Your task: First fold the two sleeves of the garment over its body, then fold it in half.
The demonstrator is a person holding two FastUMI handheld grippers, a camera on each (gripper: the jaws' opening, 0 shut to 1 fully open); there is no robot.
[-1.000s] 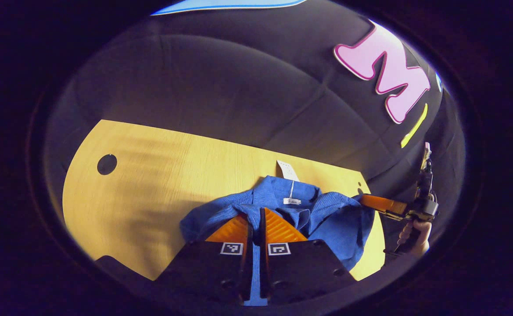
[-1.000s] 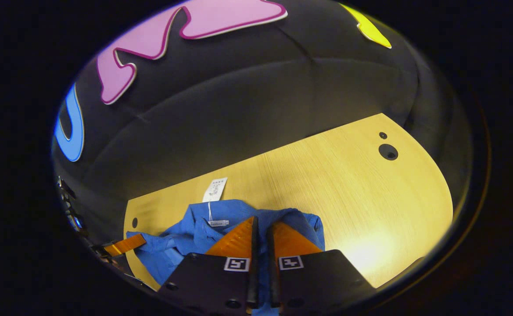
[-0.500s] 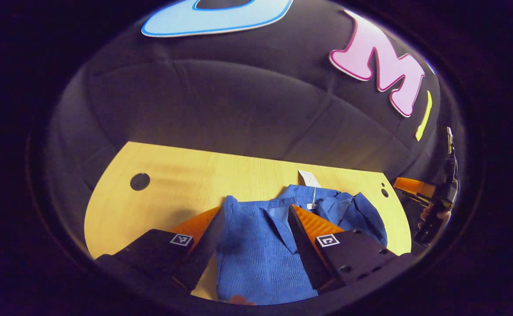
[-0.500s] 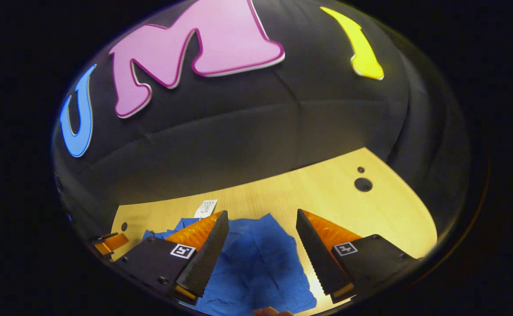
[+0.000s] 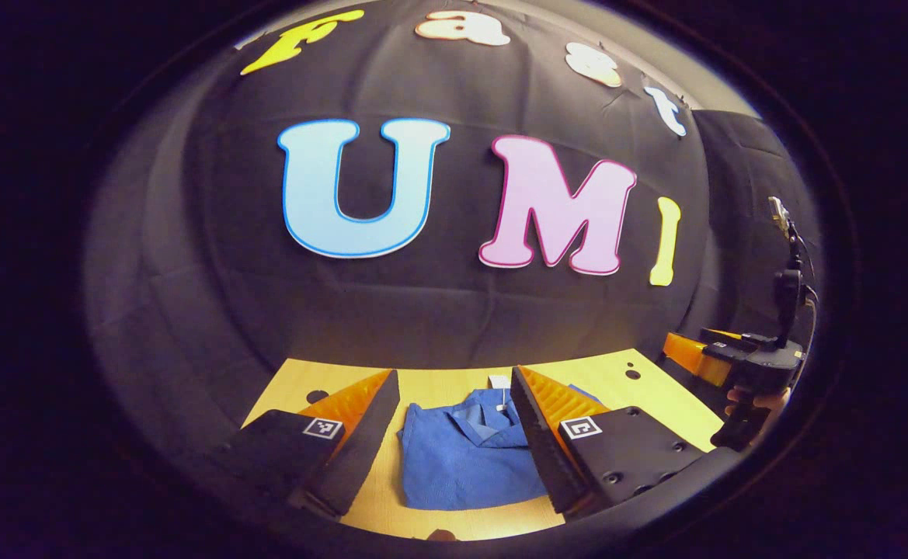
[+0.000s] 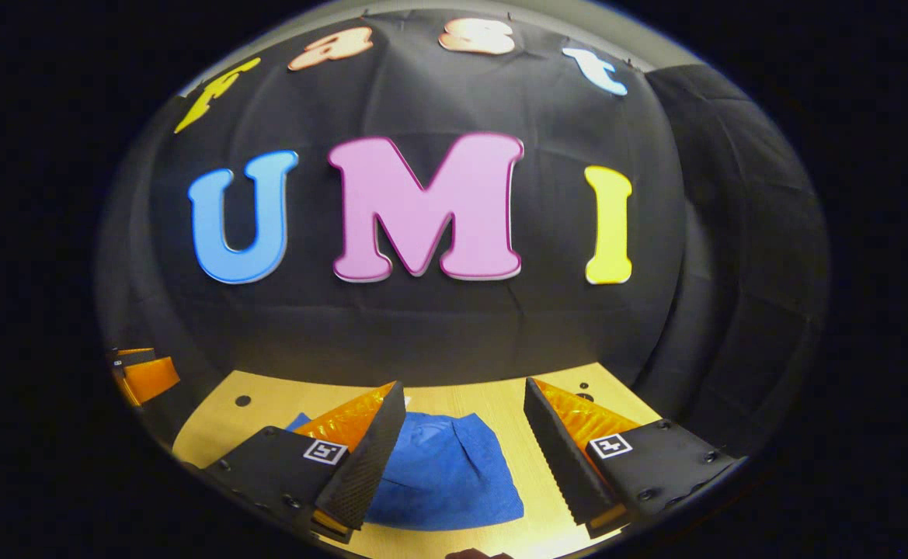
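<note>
A blue knit garment (image 5: 469, 458) lies folded into a compact rectangle on the wooden table (image 5: 640, 388), collar and white tag toward the wall. My left gripper (image 5: 454, 388) hangs open above it, nothing between its fingers. In the right gripper view the same blue garment (image 6: 442, 470) lies flat below, and my right gripper (image 6: 461, 396) is open and raised off it. The right gripper (image 5: 733, 353), held by a hand, also appears at the far right of the left gripper view. The left gripper (image 6: 139, 373) is partly seen at the left edge of the right gripper view.
The table has round cable holes, one hole (image 5: 316, 397) at the left and one hole (image 6: 243, 401) seen near the back edge. Black cloth wall stands directly behind the table. Bare wood lies on both sides of the garment.
Both grippers opened and let go of the garment, then lifted and pulled back from it. The garment now lies folded flat on the table.
</note>
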